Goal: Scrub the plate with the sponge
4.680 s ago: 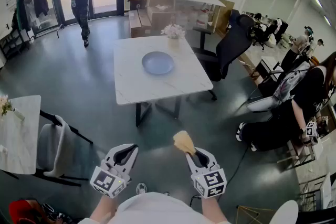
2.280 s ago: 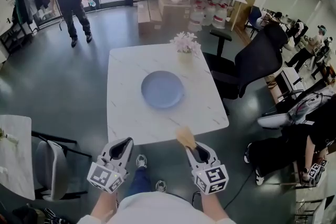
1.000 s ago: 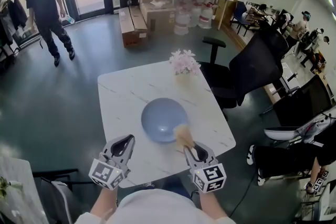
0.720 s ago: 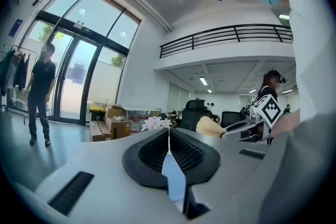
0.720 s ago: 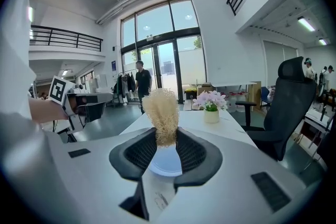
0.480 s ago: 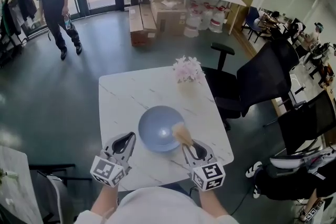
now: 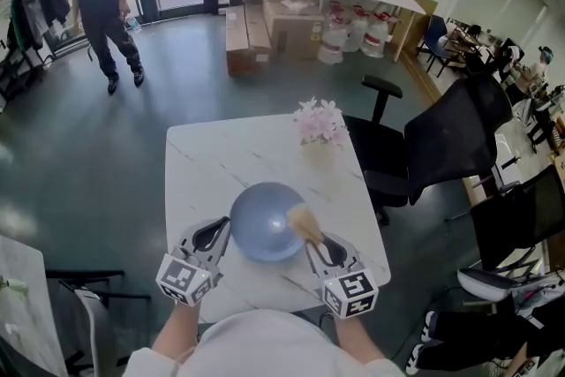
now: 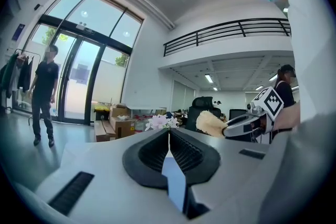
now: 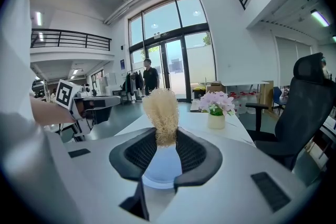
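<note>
You're closer than a second ago: the blue plate [image 7: 261, 236] sits lower centre on the white surface [image 7: 212, 163], between both grippers. The right gripper [image 7: 312, 243] jaws pinch the loofah sponge [image 7: 305, 222] over the plate's right edge; contact is unclear. The left gripper [image 7: 221, 229] jaws are pressed together, empty. Scrubbing can start.

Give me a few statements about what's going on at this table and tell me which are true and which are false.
1. The right gripper holds the sponge between its jaws. True.
2. The plate is red. False: it is blue.
3. The left gripper has its jaws spread wide. False: they are closed together, with nothing held.
4. A vase of flowers stands on the table, beyond the plate. True.
</note>
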Available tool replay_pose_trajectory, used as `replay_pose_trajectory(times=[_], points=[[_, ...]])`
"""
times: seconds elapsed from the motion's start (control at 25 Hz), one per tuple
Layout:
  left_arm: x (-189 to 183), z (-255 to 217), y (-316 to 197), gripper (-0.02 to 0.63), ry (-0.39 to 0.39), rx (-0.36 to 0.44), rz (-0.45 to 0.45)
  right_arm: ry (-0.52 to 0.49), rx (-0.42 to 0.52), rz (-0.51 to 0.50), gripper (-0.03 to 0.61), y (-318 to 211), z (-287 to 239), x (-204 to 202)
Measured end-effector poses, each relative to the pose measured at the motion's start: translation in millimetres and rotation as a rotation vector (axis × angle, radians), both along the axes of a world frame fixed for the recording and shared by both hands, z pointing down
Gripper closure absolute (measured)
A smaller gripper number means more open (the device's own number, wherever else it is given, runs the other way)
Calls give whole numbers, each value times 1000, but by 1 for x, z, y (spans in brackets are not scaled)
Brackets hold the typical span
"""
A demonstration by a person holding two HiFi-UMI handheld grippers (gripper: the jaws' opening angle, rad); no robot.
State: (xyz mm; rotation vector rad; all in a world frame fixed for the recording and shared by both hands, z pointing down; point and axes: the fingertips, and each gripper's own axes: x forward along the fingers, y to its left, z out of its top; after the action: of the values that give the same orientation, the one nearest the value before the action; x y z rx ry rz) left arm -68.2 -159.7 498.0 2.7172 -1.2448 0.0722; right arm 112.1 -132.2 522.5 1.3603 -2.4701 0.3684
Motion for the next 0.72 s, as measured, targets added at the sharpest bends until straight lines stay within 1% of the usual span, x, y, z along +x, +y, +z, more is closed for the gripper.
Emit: replay_pose_trajectory(times=[0.08, 0.16, 0.36, 0.52, 0.72], points=[[5, 7, -4, 580, -23, -1, 19, 0, -3, 1, 459, -3, 2, 2], [9, 15, -7, 580, -29, -22, 26, -1, -7, 3, 459, -4, 4, 3], [6, 35, -21, 580, -17, -103, -6, -5, -17, 5, 459, -6, 9, 1], [0, 53, -30, 580, 11, -179, -40, -6, -30, 8, 459, -4, 12, -1], [-8, 83, -40, 580, 42, -292, -80, -2, -47, 7, 459, 0, 18, -3]])
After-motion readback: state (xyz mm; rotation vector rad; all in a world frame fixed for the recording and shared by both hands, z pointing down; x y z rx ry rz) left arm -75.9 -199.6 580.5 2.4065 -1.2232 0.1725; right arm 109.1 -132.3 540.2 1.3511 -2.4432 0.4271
